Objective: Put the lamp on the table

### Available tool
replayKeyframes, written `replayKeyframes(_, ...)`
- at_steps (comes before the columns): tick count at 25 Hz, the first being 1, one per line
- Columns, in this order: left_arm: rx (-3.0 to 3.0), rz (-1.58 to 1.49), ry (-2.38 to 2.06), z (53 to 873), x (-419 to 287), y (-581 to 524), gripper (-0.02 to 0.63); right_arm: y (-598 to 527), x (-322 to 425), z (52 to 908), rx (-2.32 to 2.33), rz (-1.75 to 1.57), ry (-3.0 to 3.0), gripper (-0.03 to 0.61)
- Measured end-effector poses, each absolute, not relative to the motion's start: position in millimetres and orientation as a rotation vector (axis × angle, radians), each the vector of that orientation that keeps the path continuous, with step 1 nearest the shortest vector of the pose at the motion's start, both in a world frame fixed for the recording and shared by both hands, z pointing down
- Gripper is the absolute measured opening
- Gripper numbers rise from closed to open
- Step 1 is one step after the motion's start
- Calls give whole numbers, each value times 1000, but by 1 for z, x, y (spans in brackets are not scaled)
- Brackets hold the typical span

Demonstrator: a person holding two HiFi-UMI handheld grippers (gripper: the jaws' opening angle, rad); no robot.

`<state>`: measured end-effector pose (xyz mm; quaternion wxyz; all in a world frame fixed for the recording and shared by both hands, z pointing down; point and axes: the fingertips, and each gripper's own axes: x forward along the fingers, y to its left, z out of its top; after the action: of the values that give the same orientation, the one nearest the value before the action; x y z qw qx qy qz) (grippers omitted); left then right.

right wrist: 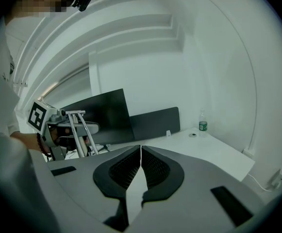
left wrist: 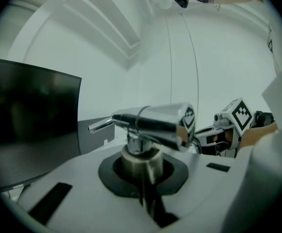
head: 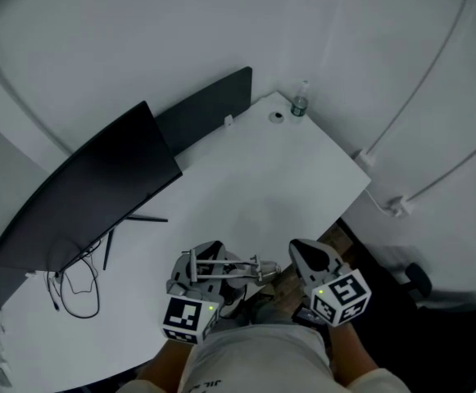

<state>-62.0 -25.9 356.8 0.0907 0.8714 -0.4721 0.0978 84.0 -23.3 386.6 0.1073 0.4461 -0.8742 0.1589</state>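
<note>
The lamp is a chrome desk lamp with thin metal arms. It hangs in the air just off the near edge of the white table. My left gripper is shut on it. In the left gripper view the jaws clamp a chrome stem below the lamp's shiny cone-shaped head. My right gripper is to the right of the lamp, apart from it. Its jaws are shut with nothing between them. The right gripper view shows the lamp's arms at the left.
A dark curved monitor stands on the table's left, with loose cables beneath it. A dark panel runs along the back edge. A water bottle stands at the far corner. White walls with conduit lie beyond.
</note>
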Motion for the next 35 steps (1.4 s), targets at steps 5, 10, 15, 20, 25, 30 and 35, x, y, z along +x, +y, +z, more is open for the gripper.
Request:
replayKeyframes(5,2565,292,-1448,358,-63,-39,11,-38,87,387,1283,466,-2589,32)
replayKeyframes(10,2537,288,-1480,360,-65,-54,12,-54,85,385,1248,455,-2603,32)
replayKeyframes(15,2531,282,-1498,361,-66,-70,12,-71,81,383,1220,444,-2612,32)
replayKeyframes(20,2517,276,-1510,362,-69,-86,12,-87,79,385,1212,446,-2612,32)
replayKeyframes(25,2513,279,-1515,364,-71,-103,12,-99,75,388,1206,464,-2612,32)
replayKeyframes(30,2499,286,-1526,366,-75,-118,12,-110,73,392,1198,475,-2608,32)
replayKeyframes(35,2512,294,-1532,369,-75,-133,12,-119,75,397,1207,487,-2606,32)
